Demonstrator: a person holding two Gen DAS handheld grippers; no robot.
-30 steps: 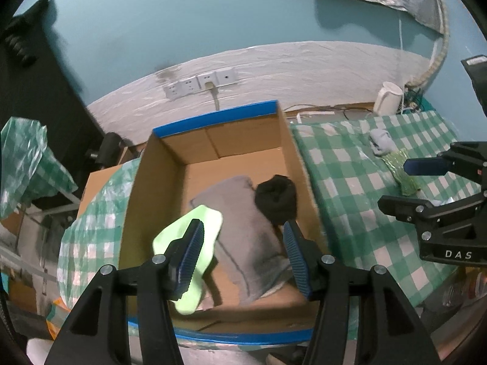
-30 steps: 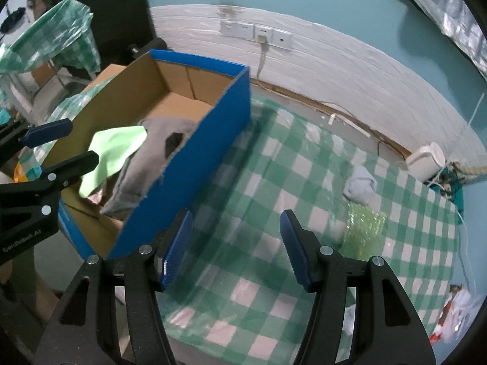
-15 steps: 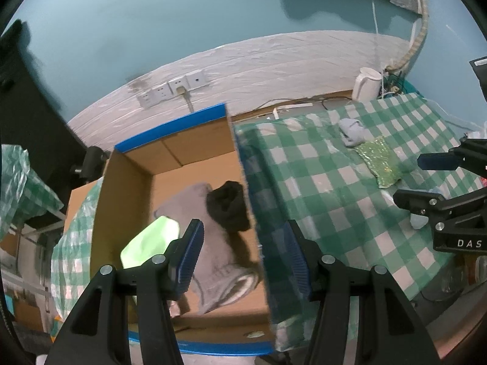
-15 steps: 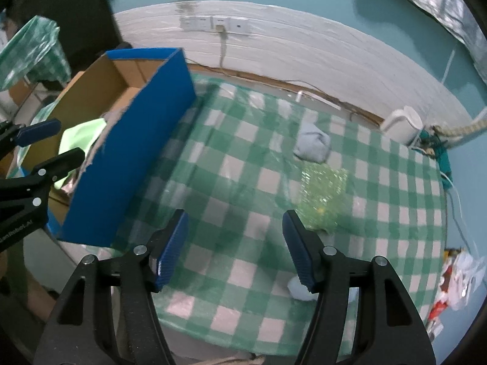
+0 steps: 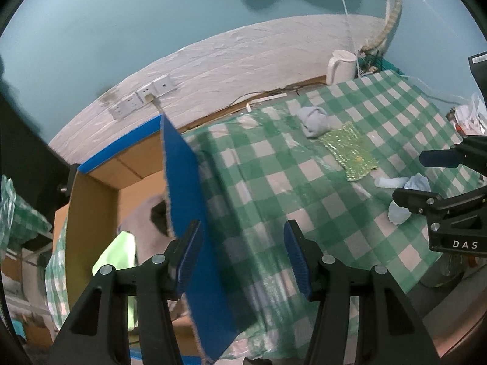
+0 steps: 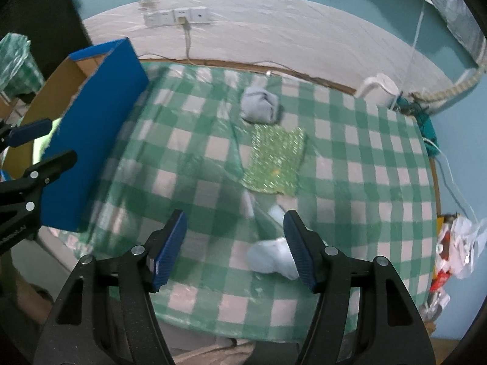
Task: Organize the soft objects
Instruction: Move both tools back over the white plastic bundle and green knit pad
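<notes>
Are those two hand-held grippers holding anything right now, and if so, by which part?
Nothing is held. The left hand-held gripper and the right hand-held gripper both stand open and empty.

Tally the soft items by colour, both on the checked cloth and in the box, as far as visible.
Pale blue or grey bundles on the cloth: 2, far one, near one
Sparkly green cloth: 1
In the box, bright green item: 1
Grey item: 1
Black item: 1
Total: 6

You face plain domestic room: teal wall (image 5: pixel 121 30), wall sockets (image 6: pixel 178 17), white kettle (image 6: pixel 379 89), green checked tablecloth (image 6: pixel 365 164) on table, cardboard box (image 5: pixel 91 206) alongside.
</notes>
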